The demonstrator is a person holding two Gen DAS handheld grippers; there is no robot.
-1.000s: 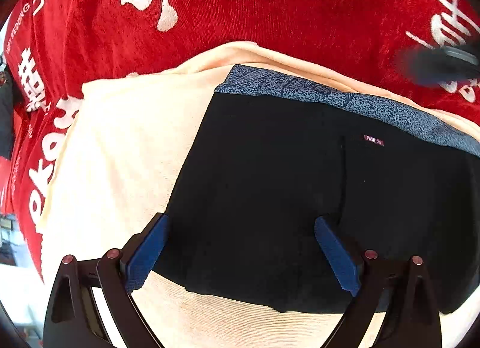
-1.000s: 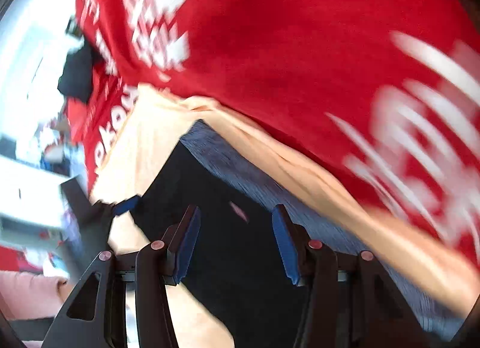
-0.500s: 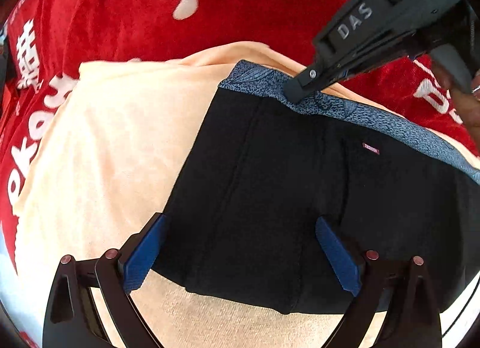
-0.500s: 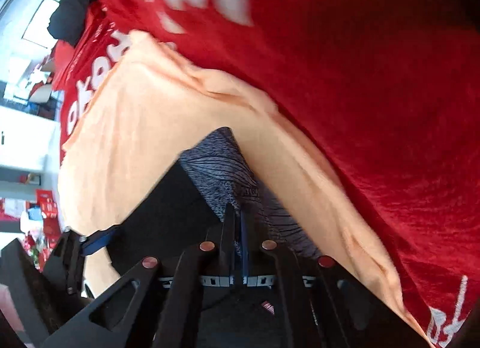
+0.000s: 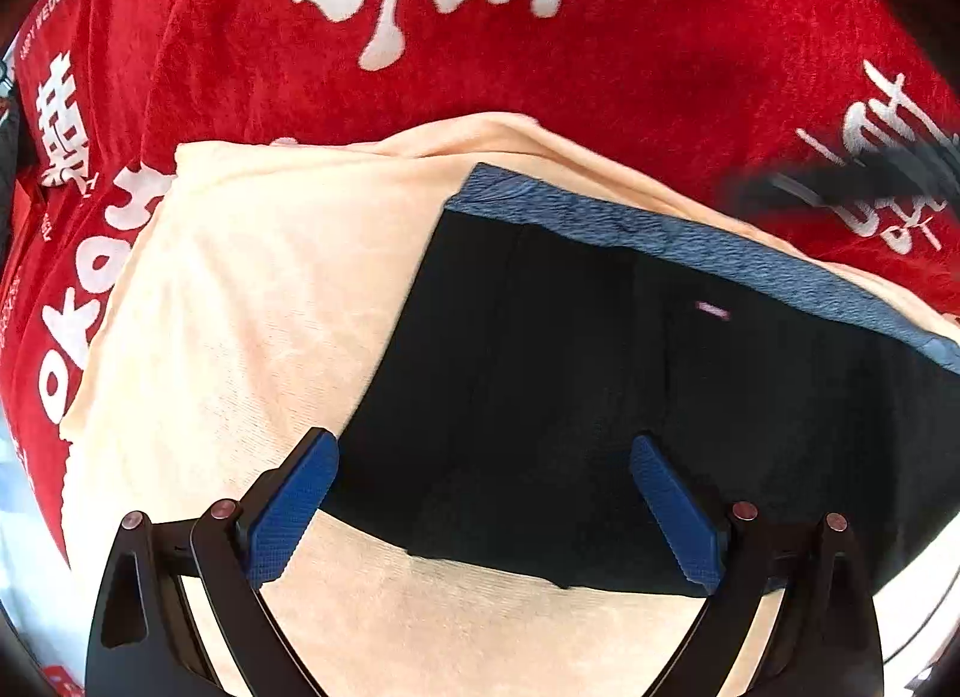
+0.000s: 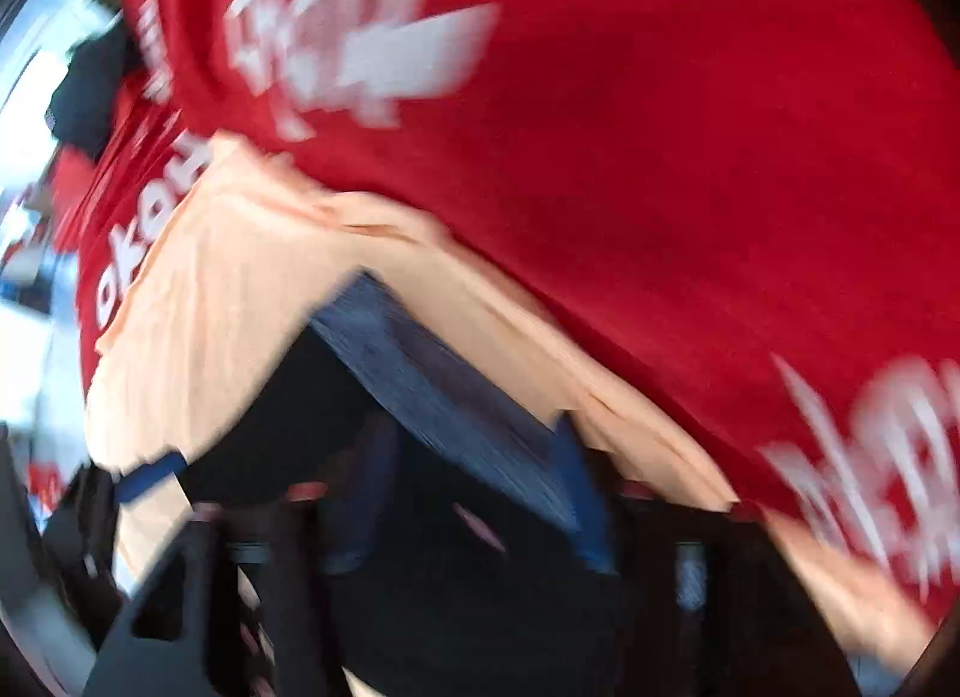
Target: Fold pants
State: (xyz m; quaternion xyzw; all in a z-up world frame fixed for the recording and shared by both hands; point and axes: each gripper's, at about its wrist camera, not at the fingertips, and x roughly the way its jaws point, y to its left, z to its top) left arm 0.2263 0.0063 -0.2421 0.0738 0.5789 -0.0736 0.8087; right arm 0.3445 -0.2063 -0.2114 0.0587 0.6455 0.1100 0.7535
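- Pants [image 5: 600, 397] flat on peach towel [image 5: 240, 307], directly under left gripper [image 5: 483, 493]; its jaws wide, empty.
- Right gripper [image 6: 474, 493] blurred, jaws opening over the grey waistband [image 6: 444, 391]; nothing held.
- Advice: pinch waistband corner deep, then fold across evenly.

Your black pants [image 5: 588, 397] with mottled blue waistband [image 5: 690, 241], peach towel [image 5: 252, 301], red white-lettered cloth [image 5: 540, 54] beneath.

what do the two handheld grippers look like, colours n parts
Left gripper: two black angular finger arms with open triangular cut-outs, small reddish round rivets at the joints, and blue pads with a fine knurled texture. Right gripper looks the same black and blue, but it is heavily blurred. No cables or sleeves visible.
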